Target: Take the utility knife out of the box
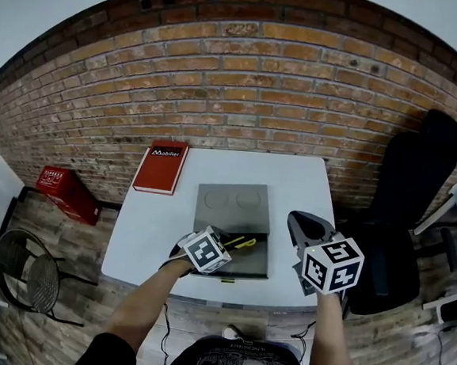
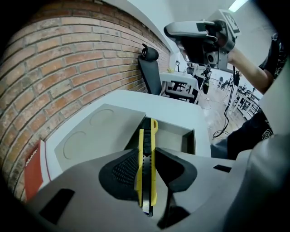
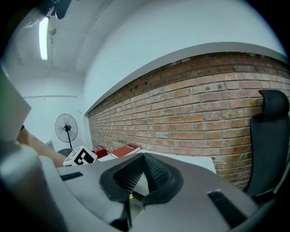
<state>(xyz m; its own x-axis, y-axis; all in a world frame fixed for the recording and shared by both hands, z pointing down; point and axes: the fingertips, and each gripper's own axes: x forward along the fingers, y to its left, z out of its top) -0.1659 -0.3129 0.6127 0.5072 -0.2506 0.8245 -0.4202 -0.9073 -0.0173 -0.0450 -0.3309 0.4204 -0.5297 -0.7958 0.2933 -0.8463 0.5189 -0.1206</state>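
A yellow utility knife (image 2: 147,167) with a black slider is clamped edge-on between the pads of my left gripper (image 2: 147,174), its far end pointing out over the open grey box (image 2: 183,136). In the head view the knife (image 1: 244,242) sticks out to the right of the left gripper (image 1: 227,245), just above the box tray (image 1: 259,264). The box lid (image 1: 234,206) lies flat behind the tray. My right gripper (image 1: 308,224) hovers to the right of the box near the table's right edge, jaw tips together and nothing between them; the right gripper view shows the same (image 3: 144,158).
A red book (image 1: 161,166) lies at the white table's (image 1: 300,184) back left corner. On the floor are a red crate (image 1: 67,194) and a wire chair (image 1: 22,271) to the left, a black office chair (image 1: 410,201) to the right. A brick wall runs behind.
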